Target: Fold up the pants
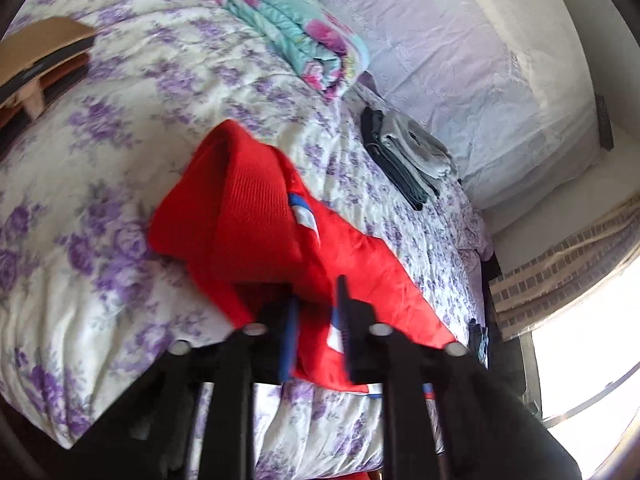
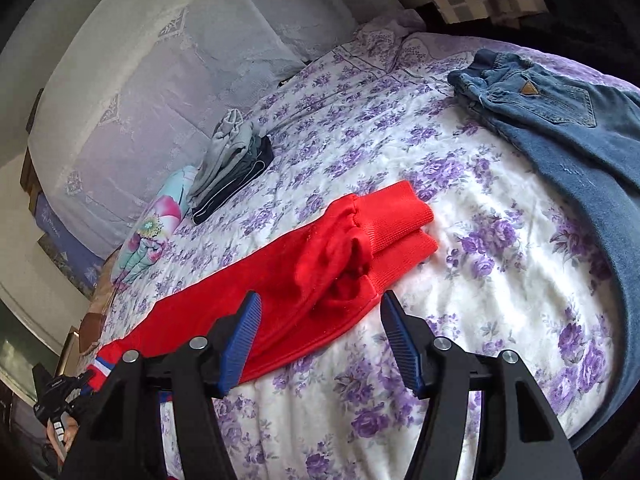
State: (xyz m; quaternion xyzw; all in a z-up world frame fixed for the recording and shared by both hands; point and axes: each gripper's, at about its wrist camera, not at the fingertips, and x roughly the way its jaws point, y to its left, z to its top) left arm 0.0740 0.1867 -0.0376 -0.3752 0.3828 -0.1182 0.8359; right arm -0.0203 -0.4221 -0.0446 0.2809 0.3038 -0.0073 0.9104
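Red pants [image 1: 256,216] with a red-white-blue stripe lie stretched across the floral bedspread [image 1: 120,128]. In the left wrist view my left gripper [image 1: 316,312] is shut on the striped end of the pants, red cloth pinched between the blue pads. In the right wrist view the pants [image 2: 304,268] run from lower left to the ribbed cuffs at centre. My right gripper [image 2: 320,320] is open and empty, hovering just above the pants near the cuffs. The left gripper [image 2: 60,396] shows small at lower left, on the striped end.
Blue jeans [image 2: 568,128] lie unfolded on the bed at the right. A stack of folded grey and dark clothes [image 2: 236,164] sits by the pillows. A folded floral blanket [image 1: 292,28] lies near it. A cardboard box [image 1: 36,56] is off the bed's far side.
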